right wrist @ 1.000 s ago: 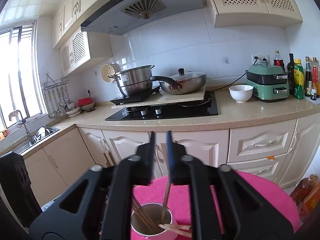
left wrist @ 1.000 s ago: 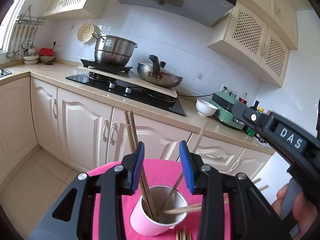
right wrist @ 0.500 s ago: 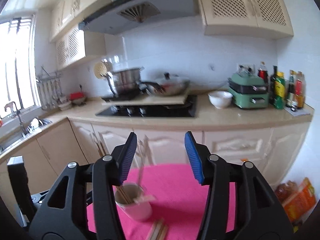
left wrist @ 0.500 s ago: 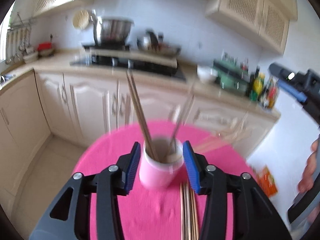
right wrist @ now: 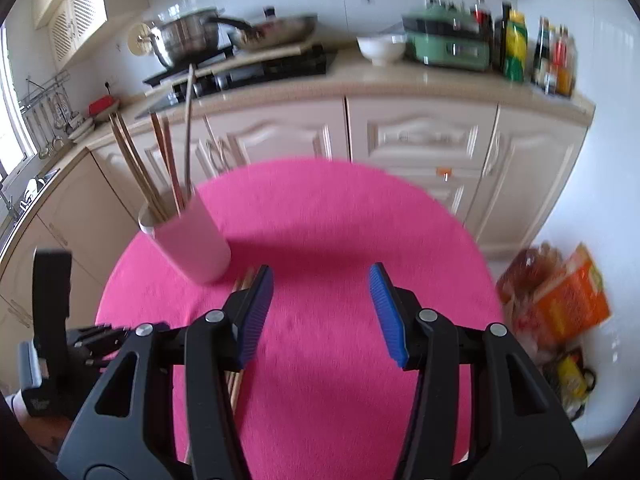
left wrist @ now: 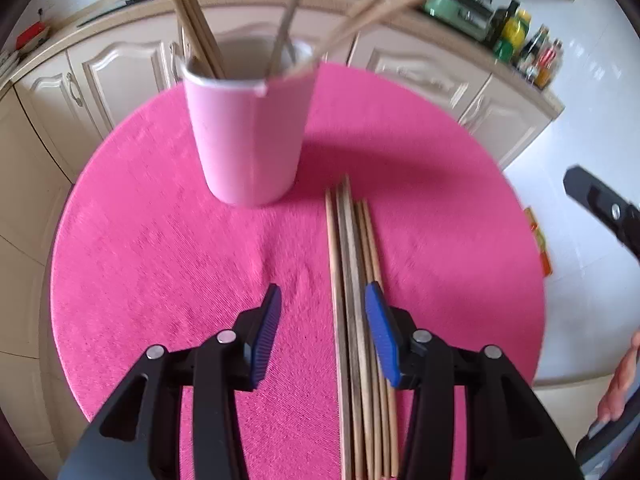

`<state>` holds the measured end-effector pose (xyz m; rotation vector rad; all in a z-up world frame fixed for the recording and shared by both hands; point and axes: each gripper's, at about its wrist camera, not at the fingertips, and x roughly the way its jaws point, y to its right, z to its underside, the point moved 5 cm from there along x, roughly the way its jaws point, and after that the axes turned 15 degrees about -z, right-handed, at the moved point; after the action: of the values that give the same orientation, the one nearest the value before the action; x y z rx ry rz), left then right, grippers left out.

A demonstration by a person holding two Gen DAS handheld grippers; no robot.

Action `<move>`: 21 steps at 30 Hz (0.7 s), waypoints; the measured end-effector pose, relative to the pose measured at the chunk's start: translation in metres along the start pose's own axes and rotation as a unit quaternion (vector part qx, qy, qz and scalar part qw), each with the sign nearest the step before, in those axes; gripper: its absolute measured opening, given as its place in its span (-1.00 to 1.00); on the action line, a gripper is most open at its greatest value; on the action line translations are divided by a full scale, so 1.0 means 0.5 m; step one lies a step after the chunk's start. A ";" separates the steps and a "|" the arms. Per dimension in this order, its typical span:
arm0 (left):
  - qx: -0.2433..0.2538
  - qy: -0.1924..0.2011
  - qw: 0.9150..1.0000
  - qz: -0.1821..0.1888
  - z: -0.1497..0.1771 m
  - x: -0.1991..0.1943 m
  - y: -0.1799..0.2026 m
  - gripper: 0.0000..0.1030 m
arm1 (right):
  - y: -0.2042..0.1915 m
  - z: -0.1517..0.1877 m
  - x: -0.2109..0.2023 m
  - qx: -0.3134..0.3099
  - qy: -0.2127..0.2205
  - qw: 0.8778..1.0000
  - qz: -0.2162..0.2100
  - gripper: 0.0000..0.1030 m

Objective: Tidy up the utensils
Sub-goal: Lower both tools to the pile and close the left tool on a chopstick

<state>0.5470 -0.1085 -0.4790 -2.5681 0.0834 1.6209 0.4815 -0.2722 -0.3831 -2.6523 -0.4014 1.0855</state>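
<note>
A pink cup [left wrist: 244,136] stands on the round pink table [left wrist: 160,240] with several chopsticks [left wrist: 192,12] leaning in it. Several more chopsticks [left wrist: 352,264] lie flat in a bundle in front of the cup. My left gripper [left wrist: 323,300] hangs open just above them, and the bundle runs between its jaws, close to the right pad. My right gripper [right wrist: 320,280] is open with nothing in it, over bare cloth to the right of the cup [right wrist: 188,240]. Its left finger hides part of the lying chopsticks [right wrist: 245,278].
Cream cabinets [right wrist: 420,140] and a counter with a stove [right wrist: 260,68], pots, a white bowl [right wrist: 380,48], a green appliance [right wrist: 448,44] and bottles stand behind the table. Orange bags [right wrist: 560,304] lie on the white floor at the right. A hand [left wrist: 620,376] shows at the right edge.
The right gripper let go of the chopstick it held over the cup, opened and moved right and down. The left gripper tipped down and sank from the cup to the lying chopsticks.
</note>
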 end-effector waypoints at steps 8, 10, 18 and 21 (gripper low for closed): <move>0.016 -0.048 0.998 -0.031 0.019 0.057 0.006 -0.15 | 0.018 0.076 0.032 0.021 -0.047 0.999 -0.007 -0.03; 0.021 -0.045 0.998 -0.036 0.015 0.058 0.008 -0.15 | 0.022 0.081 0.036 0.024 -0.053 0.998 -0.008 -0.03; 0.054 -0.072 0.992 -0.089 -0.023 0.085 0.029 -0.13 | 0.033 0.084 0.055 0.036 -0.078 0.996 -0.005 -0.03; 0.066 -0.082 0.989 -0.101 -0.036 0.090 0.041 -0.14 | 0.031 0.083 0.069 0.042 -0.092 0.995 -0.010 -0.03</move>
<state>0.5806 -0.1306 -0.5128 -2.2547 -0.0773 1.6811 0.4779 -0.2698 -0.4390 -2.4798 -0.4065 1.3149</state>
